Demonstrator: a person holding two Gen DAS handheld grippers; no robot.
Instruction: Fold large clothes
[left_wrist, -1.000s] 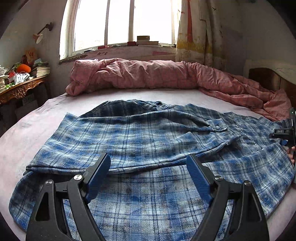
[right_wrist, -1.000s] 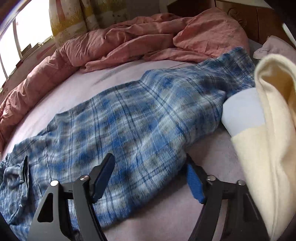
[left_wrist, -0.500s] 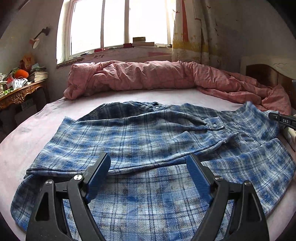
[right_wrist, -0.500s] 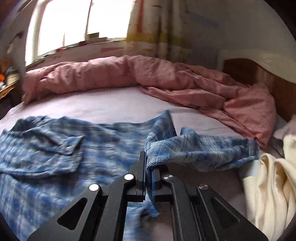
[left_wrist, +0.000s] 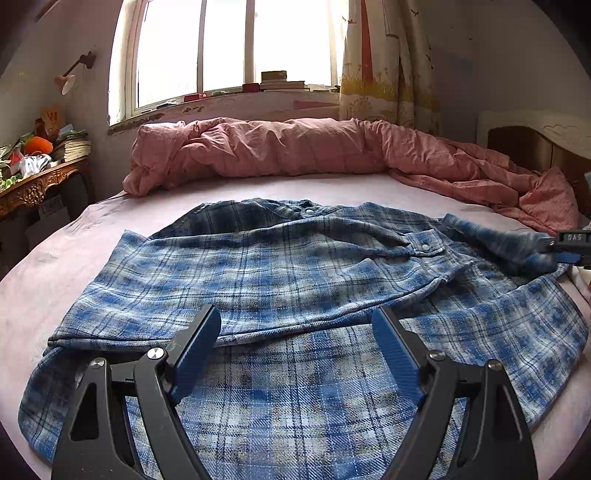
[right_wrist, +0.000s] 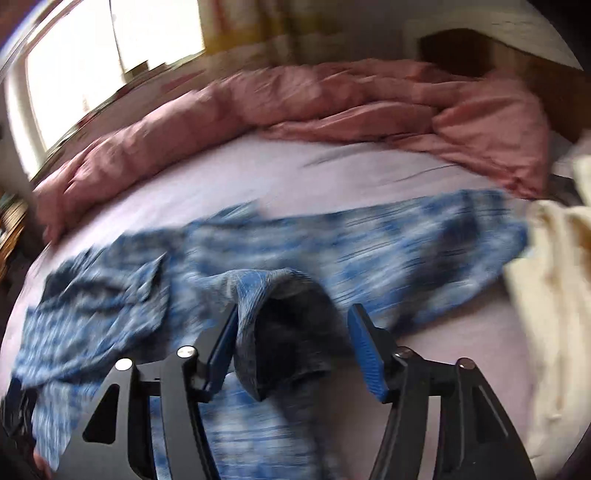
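A little tabletop (left_wrist: 35, 186) piled with books stands at nine o'clock, by the wall. Next to it is the big bed (left_wrist: 110, 229) with its pale pink sheet. A blue checked shirt (left_wrist: 280, 280) lies spread flat in the middle of the bed, collar pointing to twelve o'clock, toward the rolled-up pink blanket (left_wrist: 295, 147) under the window.

The left claw (left_wrist: 295, 350) hangs over the bottom of the shirt at six o'clock. Its jaws stand wide and hold nothing.

Over at three o'clock is the sleeve (right_wrist: 369, 251), stretched out toward a cream cloth (right_wrist: 554, 295). The right claw (right_wrist: 291, 332) is there, and its jaws have just been opening. The cuff (right_wrist: 258, 314) sits between them and leans on the left pad, but nothing squeezes it now.

I think the shirt is soft, floppy and light. It will sag and bunch up if you lift it by one spot. A good place to take it is at an edge, like the cuff, the shoulder seam or the hem corner, where the cloth is doubled and thicker.

The right claw's picture is very blurry, so I can't tell if the cuff is slipping off. The far right side of the shirt is cut off in the left claw's picture.
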